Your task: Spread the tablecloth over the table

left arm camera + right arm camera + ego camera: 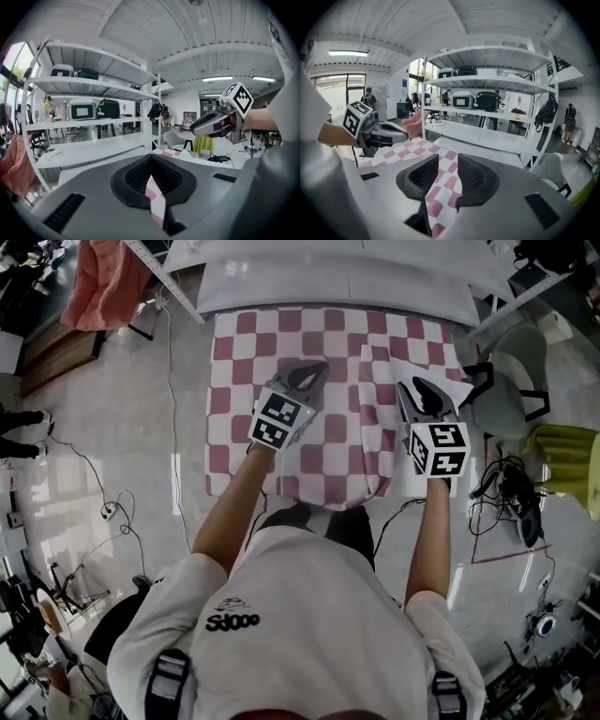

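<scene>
Glossy pale floor surrounds the checked tablecloth, draped below the left tongs and the right tongs. Left gripper view: white shelves beyond, tongs pinching a cloth fold. Right gripper view: tongs apart above the cloth.

I see the tablecloth checked in dusty pink and white squares, and the same check shows as a thin strip in my left gripper view. The left gripper and right gripper have grey bodies with black ribbed pads. Each carries a white cube printed with black square markers. The shirt below them is white with small black print. The floor is a pale, glossy grey, crossed by a thin red line. At the upper left is a salmon-pink cloth, at the right a yellow-green chair, and the shelving is white.
</scene>
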A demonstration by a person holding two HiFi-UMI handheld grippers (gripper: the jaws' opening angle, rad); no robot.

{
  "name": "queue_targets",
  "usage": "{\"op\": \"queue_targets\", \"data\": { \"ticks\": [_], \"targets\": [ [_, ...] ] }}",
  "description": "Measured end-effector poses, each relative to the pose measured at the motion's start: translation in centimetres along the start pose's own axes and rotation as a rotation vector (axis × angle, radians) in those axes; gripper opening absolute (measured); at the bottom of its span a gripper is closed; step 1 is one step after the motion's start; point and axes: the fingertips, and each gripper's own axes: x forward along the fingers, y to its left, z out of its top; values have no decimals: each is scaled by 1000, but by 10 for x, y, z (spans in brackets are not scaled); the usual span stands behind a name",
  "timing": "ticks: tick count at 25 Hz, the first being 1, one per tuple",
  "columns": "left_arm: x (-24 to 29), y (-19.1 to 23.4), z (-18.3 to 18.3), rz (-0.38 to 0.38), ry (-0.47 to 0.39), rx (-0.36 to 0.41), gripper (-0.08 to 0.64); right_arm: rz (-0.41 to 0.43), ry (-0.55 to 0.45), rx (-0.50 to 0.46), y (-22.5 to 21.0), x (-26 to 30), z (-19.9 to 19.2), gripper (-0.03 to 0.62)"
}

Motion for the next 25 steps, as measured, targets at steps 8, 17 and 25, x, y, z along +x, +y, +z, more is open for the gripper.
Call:
{"op": "queue_targets", "data": {
  "ticks": [8,17,25],
  "targets": [
    [63,15,-85,40,189,-99,25,153,142,-27,-22,87,-61,175],
    [100,21,-145,67,312,-191,25,236,279,27,-55,164,-121,189],
    [112,27,-159,91,336,-229,25,254,396,167,-68,207,-171,230]
  ]
}}
